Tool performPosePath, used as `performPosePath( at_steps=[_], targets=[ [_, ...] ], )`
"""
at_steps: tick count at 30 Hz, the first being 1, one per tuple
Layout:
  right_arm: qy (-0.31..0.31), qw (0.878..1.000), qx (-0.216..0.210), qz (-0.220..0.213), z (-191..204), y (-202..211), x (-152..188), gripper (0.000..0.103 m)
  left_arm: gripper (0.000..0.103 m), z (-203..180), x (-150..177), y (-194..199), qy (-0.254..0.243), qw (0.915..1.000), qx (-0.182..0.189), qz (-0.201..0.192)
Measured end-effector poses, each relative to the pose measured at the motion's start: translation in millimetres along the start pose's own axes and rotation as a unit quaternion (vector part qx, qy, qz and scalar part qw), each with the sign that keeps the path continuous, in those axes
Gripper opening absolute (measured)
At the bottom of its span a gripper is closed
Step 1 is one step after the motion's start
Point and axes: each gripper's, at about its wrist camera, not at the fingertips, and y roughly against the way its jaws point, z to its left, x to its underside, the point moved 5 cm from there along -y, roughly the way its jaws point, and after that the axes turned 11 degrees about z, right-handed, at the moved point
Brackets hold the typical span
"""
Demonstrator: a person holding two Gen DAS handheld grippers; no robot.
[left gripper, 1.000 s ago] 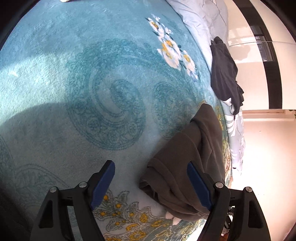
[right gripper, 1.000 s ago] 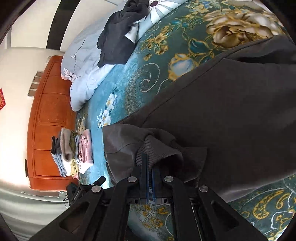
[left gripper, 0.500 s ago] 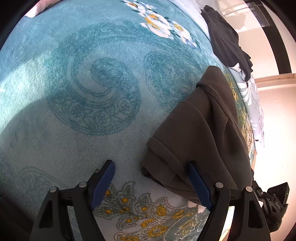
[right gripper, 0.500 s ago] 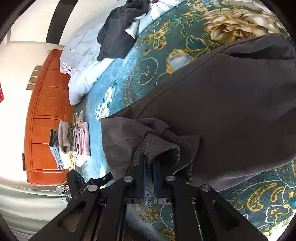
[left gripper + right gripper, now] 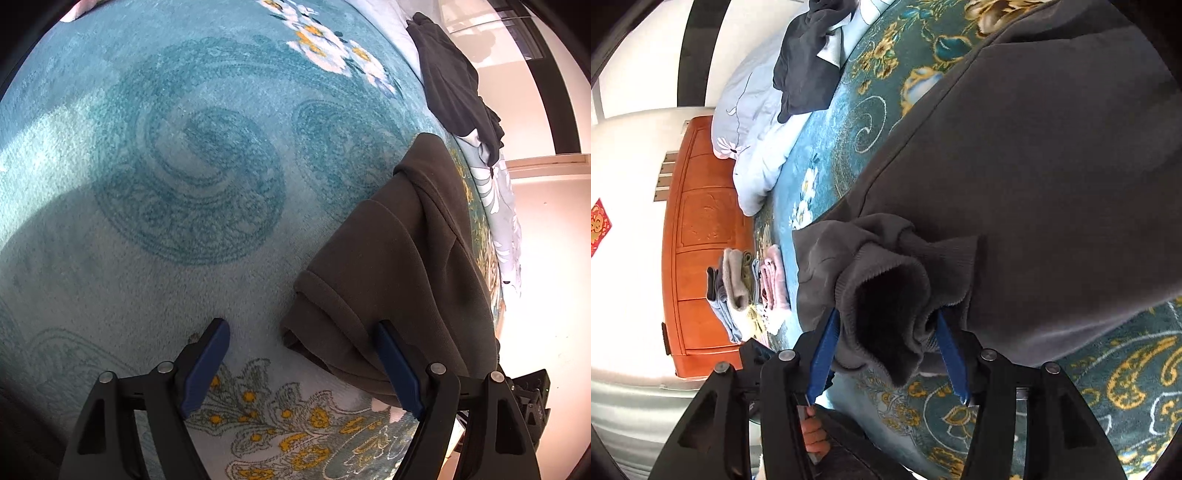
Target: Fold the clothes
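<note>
The right gripper [image 5: 886, 347] is opening, its blue pads drawing off the ribbed cuff [image 5: 882, 288] that sits loosely between them, apparently to leave the sleeve lying across the dark sweatshirt [image 5: 1052, 192]. The left gripper [image 5: 303, 365] hangs released above the sweatshirt's folded edge, holding nothing, probably ready for the next fold. The sweatshirt lies spread on the bed [image 5: 184, 177], well apart from a stack of folded clothes [image 5: 746, 291].
</note>
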Motion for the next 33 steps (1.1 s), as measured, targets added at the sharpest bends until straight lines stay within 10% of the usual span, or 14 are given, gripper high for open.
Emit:
performPosePath(
  at_steps=[6, 9, 17, 24, 33],
  targets=[
    [0.002, 0.999, 0.032, -0.012, 15.0, -10.2, -11.3, 0.052, 0.083, 2.2, 1.6, 2.9, -0.001, 1.0000, 0.007, -0.002],
    [0.028, 0.998, 0.055, -0.026, 33.6, -9.0, -13.6, 0.011, 0.083, -0.2, 3.3, 3.4, -0.004, 1.0000, 0.008, -0.004],
    [0.118, 0.988, -0.056, -0.076, 98.9, 42.9, -16.6, 0.009, 0.083, -26.5, 13.6, 15.1, -0.063, 0.9951, 0.076, -0.008],
    [0.010, 0.995, 0.056, -0.083, 4.4, 47.8, -42.4, 0.009, 0.083, -23.7, 18.0, -1.6, -0.065, 0.9965, 0.042, 0.032],
    [-0.014, 0.995, 0.058, -0.080, -27.6, 51.1, -30.7, 0.009, 0.083, -21.6, 10.9, 12.8, -0.051, 0.9962, 0.071, 0.001]
  ],
)
